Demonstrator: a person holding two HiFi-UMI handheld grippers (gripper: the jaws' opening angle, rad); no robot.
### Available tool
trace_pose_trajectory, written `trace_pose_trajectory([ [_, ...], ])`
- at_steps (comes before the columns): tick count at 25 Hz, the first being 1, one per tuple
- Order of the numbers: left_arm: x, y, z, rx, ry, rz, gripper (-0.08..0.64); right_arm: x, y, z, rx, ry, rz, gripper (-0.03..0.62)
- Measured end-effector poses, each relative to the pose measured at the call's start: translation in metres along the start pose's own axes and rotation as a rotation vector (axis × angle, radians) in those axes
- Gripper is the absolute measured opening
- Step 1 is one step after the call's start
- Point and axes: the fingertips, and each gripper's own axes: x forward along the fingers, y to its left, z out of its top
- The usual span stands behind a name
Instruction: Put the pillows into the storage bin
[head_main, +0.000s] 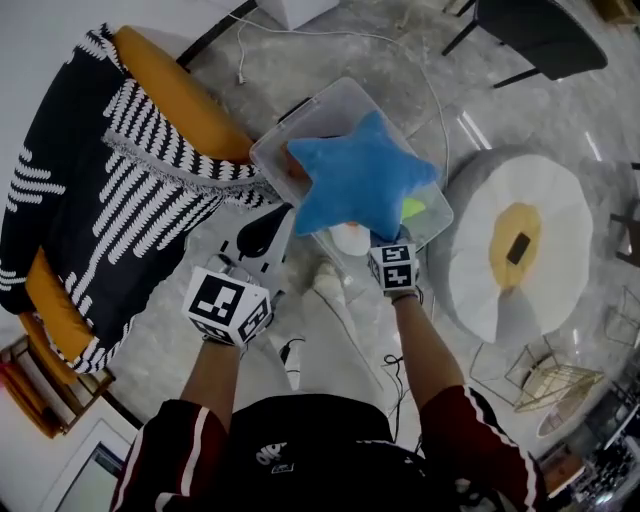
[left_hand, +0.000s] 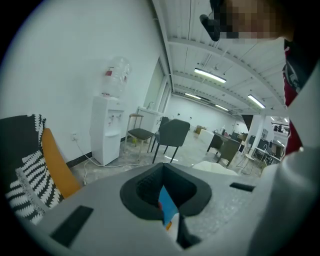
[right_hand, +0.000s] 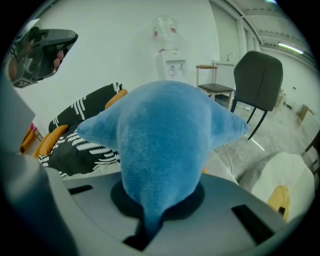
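Slippage is the first worry: the right gripper (head_main: 383, 240) is clenched on only the tip of one arm of the blue star pillow (head_main: 360, 180), and the soft plush could pull out of so thin a pinch. The rest of the pillow spreads out ahead of that gripper, above the clear storage bin (head_main: 272, 150) on the floor. It looks nearly as wide as the bin's opening, so on release an arm may catch on the rim and leave it perched rather than inside. A yellow-green item (head_main: 415, 208) already lies in the bin, just ahead of the right gripper. It gives the pillow something to ride up on, so it could tip over the wall onto the floor. The left gripper (head_main: 265, 232) has its jaws drawn together on nothing, and the bin's near corner lies just beyond them. A careless nudge there could shove the light bin out from under the pillow.
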Motion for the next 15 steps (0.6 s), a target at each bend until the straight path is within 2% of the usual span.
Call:
trace_pose_trajectory([
  [3, 0.012, -0.001, -0.021, 0.0, 0.011, -0.004, 0.002, 0.025, -0.009, -0.014, 0.001, 0.0, -0.006, 0.018],
  [6, 0.013, 0.004, -0.046, -0.031, 0.025, 0.01, 0.002, 0.048, -0.014, -0.024, 0.02, -0.005, -0.016, 0.018],
  [12, 0.006, 0.016, -0.084, -0.048, 0.056, 0.034, 0.002, 0.093, -0.013, -0.02, 0.019, -0.04, -0.017, 0.021],
  [14, 0.002, 0.02, -0.086, -0.049, 0.06, 0.041, 0.002, 0.108, -0.015, -0.02, 0.018, -0.034, -0.032, 0.053],
  [15, 0.0, 0.023, -0.086, -0.049, 0.058, 0.043, 0.002, 0.117, -0.018, -0.026, 0.027, -0.009, -0.049, 0.096],
])
